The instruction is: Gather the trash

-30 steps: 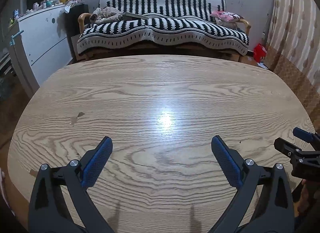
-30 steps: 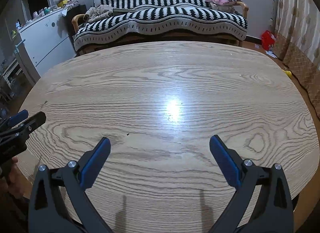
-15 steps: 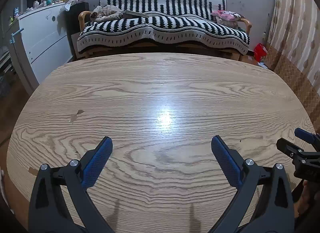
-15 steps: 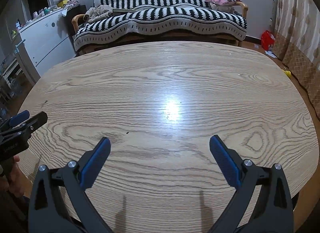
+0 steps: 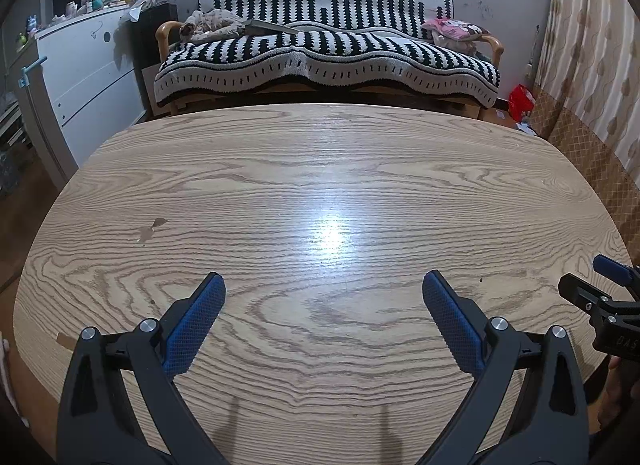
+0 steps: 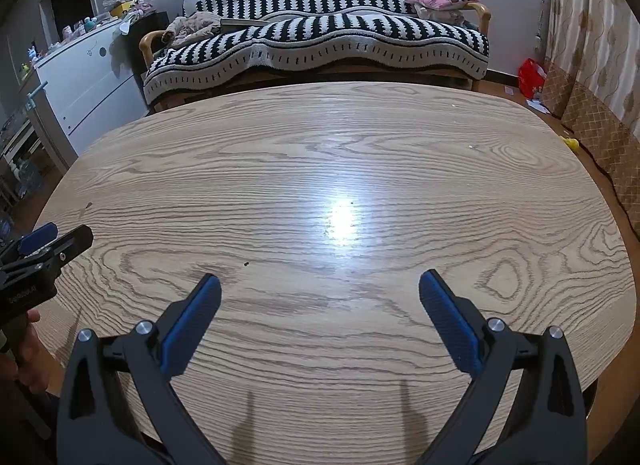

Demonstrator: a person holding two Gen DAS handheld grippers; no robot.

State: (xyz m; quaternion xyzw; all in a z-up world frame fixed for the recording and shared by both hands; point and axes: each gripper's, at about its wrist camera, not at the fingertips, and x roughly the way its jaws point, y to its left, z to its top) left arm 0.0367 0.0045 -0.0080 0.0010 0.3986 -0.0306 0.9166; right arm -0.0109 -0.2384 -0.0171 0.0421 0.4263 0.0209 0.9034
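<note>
My left hand-held gripper (image 5: 323, 297) and right hand-held gripper (image 6: 320, 297) hover wide apart, holding nothing, above the oval oak-grain surface (image 5: 320, 169). No trash lies on it — only specks, and a red bag (image 6: 531, 72) on the floor. I could clamp air. Since a second ago, barely any drift.

One table (image 5: 320, 169), one sofa (image 5: 328, 53), two grippers (image 5: 322, 305) (image 6: 320, 303)
</note>
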